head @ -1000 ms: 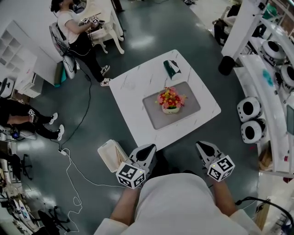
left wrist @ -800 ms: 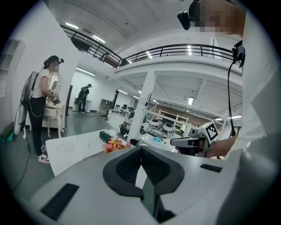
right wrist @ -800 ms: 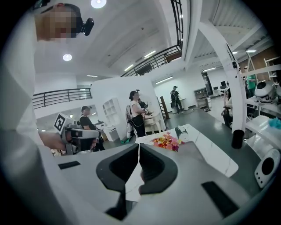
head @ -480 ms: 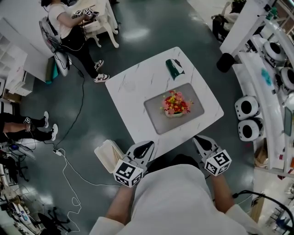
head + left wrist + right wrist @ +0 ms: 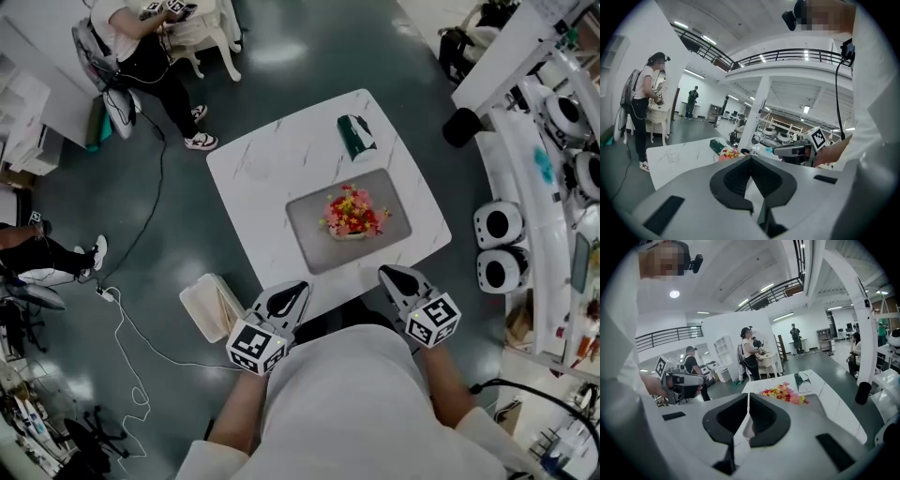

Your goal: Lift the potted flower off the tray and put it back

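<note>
The potted flower (image 5: 351, 215), red, pink and yellow blooms in a pale pot, stands in the middle of the grey tray (image 5: 305, 220) on the white marble table (image 5: 258, 164). Both grippers hover at the table's near edge, short of the tray and touching nothing. My left gripper (image 5: 292, 287) sits left of the flower, jaws together and empty. My right gripper (image 5: 389, 273) sits right of it, also shut and empty. The flower (image 5: 727, 153) shows low ahead in the left gripper view, and the flower (image 5: 783, 393) lies just beyond the jaws in the right gripper view.
A green and white packet (image 5: 356, 137) lies on the table's far corner. A beige box (image 5: 211, 305) stands on the floor by the near left corner. White round machines (image 5: 502, 225) line the right side. A person (image 5: 131, 47) stands far left, with cables across the floor.
Both grippers have moved forward to the table's near edge and a little lower. The table and flower now sit closer in the head view. The flower stays on the tray.
</note>
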`<state>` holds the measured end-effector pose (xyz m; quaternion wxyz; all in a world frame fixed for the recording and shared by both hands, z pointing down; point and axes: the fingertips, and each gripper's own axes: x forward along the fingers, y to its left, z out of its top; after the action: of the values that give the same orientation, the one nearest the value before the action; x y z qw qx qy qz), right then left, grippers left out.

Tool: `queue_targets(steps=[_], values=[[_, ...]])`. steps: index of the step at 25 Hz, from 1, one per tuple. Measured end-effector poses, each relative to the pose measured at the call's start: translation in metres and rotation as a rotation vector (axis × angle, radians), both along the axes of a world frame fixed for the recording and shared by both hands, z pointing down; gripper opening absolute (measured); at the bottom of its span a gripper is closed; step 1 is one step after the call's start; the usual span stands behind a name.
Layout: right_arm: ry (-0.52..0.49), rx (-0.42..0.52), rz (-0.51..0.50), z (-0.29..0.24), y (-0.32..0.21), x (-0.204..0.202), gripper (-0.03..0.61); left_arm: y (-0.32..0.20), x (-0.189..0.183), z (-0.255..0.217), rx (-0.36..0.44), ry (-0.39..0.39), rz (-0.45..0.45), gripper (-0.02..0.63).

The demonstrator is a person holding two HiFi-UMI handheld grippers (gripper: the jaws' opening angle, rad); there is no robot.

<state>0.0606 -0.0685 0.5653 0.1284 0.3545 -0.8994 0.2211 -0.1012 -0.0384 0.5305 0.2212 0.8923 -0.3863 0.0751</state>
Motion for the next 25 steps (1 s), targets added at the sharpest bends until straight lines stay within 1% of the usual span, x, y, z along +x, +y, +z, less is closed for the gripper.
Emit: queue_targets(steps=[6, 9, 11, 13, 17, 21, 25], values=[[0.019, -0.037, -0.12, 0.02, -0.026, -0.008, 0.021, -0.009, 0.005, 0.004, -0.029, 0.002, -0.086, 0.008], [0.057, -0.062, -0.186, 0.039, -0.035, -0.013, 0.023, -0.009, 0.008, 0.007, -0.047, -0.004, -0.12, 0.008], [0.105, -0.078, -0.234, 0.057, -0.04, -0.018, 0.034, -0.008, 0.008, 0.009, -0.059, -0.009, -0.146, 0.008], [0.162, -0.09, -0.279, 0.076, -0.045, -0.024, 0.069, -0.007, 0.007, 0.013, -0.072, -0.015, -0.171, 0.008], [0.262, -0.106, -0.359, 0.113, -0.055, -0.038, 0.075, -0.004, 0.002, 0.018, -0.094, -0.031, -0.221, 0.008], [0.383, -0.089, -0.419, 0.143, -0.068, -0.049, 0.083, 0.001, -0.003, 0.023, -0.116, -0.037, -0.268, 0.008], [0.512, -0.078, -0.495, 0.171, -0.077, -0.057, 0.098, 0.004, -0.006, 0.027, -0.132, -0.041, -0.292, 0.008]])
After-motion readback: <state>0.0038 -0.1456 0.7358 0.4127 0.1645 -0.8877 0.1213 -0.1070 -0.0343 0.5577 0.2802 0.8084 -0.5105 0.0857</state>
